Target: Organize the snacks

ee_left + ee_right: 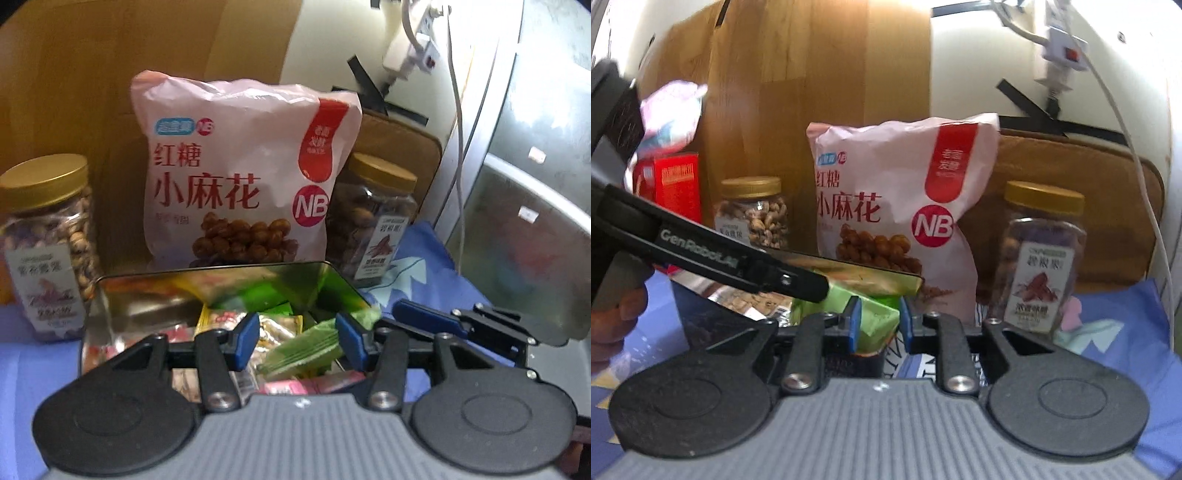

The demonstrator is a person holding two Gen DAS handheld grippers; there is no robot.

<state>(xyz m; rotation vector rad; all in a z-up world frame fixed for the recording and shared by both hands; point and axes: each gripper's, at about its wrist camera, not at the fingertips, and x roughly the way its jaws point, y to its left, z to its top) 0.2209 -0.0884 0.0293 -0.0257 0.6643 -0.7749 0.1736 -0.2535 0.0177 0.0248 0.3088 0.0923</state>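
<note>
- Behind everything we see a wooden panel [798,92] standing upright, its grain running vertically.
- To its right we find a cream wall [979,55], crossed by strips of black tape [1052,123].
- A white power strip [1062,44] hangs on that wall, a white cable [1145,177] trailing down.
- We see a brown padded cushion [1108,206] leaning against the wall.
- A blue patterned cloth [1137,332] covers the table.

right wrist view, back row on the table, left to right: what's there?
Red cardboard box → clear gold-lidded plastic jar of pale nuts → pink printed snack bag with red NB logo → clear gold-lidded plastic jar of dark nuts.
</note>
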